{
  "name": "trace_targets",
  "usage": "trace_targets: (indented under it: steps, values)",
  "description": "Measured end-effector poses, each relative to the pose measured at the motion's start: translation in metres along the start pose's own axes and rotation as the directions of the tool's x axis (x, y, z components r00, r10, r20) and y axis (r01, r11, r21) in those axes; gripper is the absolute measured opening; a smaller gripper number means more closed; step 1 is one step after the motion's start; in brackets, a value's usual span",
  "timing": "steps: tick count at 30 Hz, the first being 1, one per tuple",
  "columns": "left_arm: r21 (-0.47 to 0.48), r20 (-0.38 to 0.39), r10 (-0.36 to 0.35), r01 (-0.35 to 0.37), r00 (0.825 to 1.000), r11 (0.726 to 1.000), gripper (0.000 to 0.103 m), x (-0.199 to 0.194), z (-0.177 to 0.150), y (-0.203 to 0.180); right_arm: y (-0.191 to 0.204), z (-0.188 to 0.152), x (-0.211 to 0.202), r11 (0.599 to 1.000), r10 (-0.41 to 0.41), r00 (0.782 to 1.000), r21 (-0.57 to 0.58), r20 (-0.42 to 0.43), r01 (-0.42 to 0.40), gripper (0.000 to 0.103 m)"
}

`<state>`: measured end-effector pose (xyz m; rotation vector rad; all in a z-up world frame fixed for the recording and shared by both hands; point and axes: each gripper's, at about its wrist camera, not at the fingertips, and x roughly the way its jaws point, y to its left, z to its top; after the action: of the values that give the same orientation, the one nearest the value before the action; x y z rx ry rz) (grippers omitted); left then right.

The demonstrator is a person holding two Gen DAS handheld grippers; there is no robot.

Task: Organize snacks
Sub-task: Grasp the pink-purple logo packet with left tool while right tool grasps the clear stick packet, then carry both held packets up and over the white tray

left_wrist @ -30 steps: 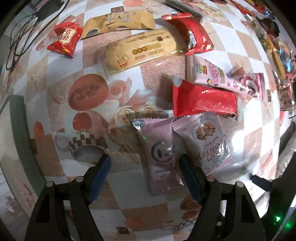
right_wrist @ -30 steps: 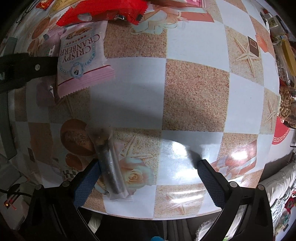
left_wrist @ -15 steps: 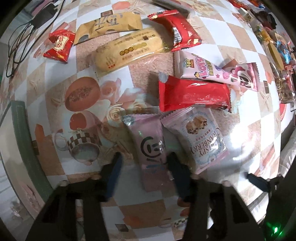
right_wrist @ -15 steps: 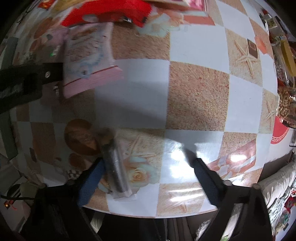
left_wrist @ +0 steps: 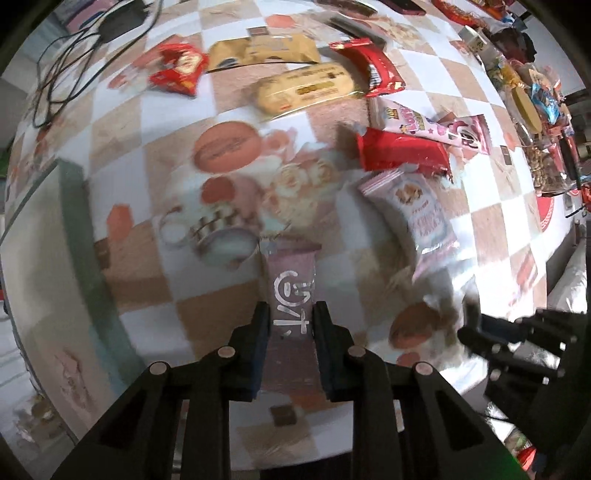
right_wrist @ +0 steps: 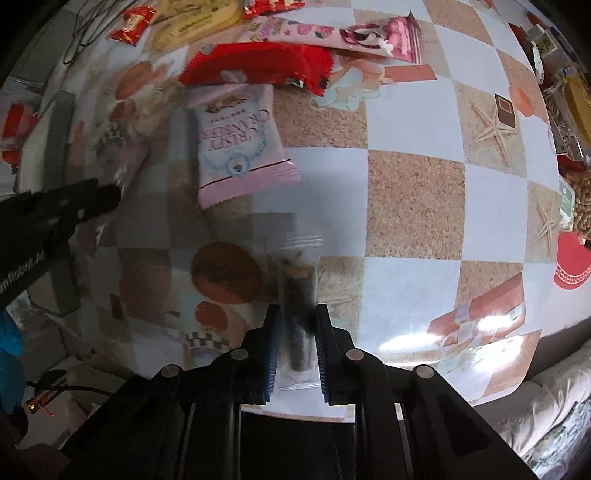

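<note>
Checkered table [left_wrist: 229, 299] — pink packet [left_wrist: 291, 291] lengthwise along left tool [left_wrist: 291, 314].

Left wrist view: fisheye, looks steeply down along own fingers onto checkered tablecloth [left_wrist: 177, 192], fairly close; table's left edge and far snack row in frame, picture motion-blurred. Right wrist view: fisheye, also steeply down, close over table's near edge; sofa at lower right. Shared: pink cranberry packet [left_wrist: 417, 214] [right_wrist: 236, 140], red packet [left_wrist: 402, 151] [right_wrist: 258, 62], pink cartoon wrapper [left_wrist: 436, 125] [right_wrist: 332, 33]. Each camera catches other tool: right gripper [left_wrist: 476, 328] at left view's lower right, left gripper [right_wrist: 110, 195] at right view's left edge.
</note>
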<state>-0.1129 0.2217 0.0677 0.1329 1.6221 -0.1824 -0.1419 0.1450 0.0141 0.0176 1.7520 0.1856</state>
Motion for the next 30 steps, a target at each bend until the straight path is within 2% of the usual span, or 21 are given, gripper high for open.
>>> trace_targets:
  steps: [8,14,21,26,27,28,30]
  values:
    - [-0.033,0.045,0.012,-0.011,0.999,0.999,0.026,-0.022,-0.036,0.028,0.01,0.003,-0.027,1.0,0.011,0.999,-0.021,0.031,-0.01,0.019]
    - [-0.073,0.077,-0.007,0.012,0.997,0.997,0.026,-0.033,-0.051,0.051,0.017,0.009,-0.044,0.999,0.021,0.998,-0.027,0.058,-0.02,0.019]
    - [-0.109,0.082,-0.033,0.041,0.996,0.993,0.026,-0.043,-0.055,0.085,0.024,0.011,-0.046,1.0,0.02,0.998,-0.008,0.067,-0.02,0.019]
    - [-0.103,0.064,-0.053,0.059,0.997,0.993,0.027,-0.036,-0.049,0.082,0.019,0.008,-0.051,1.0,0.027,0.997,-0.006,0.076,-0.026,0.02]
    - [-0.087,0.051,-0.043,0.047,0.998,0.995,0.031,-0.032,-0.047,0.078,0.016,0.009,-0.05,1.0,0.027,0.997,-0.005,0.073,-0.026,0.02]
    - [-0.073,0.041,-0.034,0.036,0.999,0.997,0.04,-0.028,-0.045,0.075,0.014,0.009,-0.05,1.0,0.025,0.997,-0.003,0.072,-0.025,0.02]
    - [-0.05,0.027,-0.01,0.012,1.0,0.999,0.053,-0.017,-0.042,0.067,0.007,0.007,-0.049,1.0,0.024,0.997,0.012,0.068,-0.025,0.02]
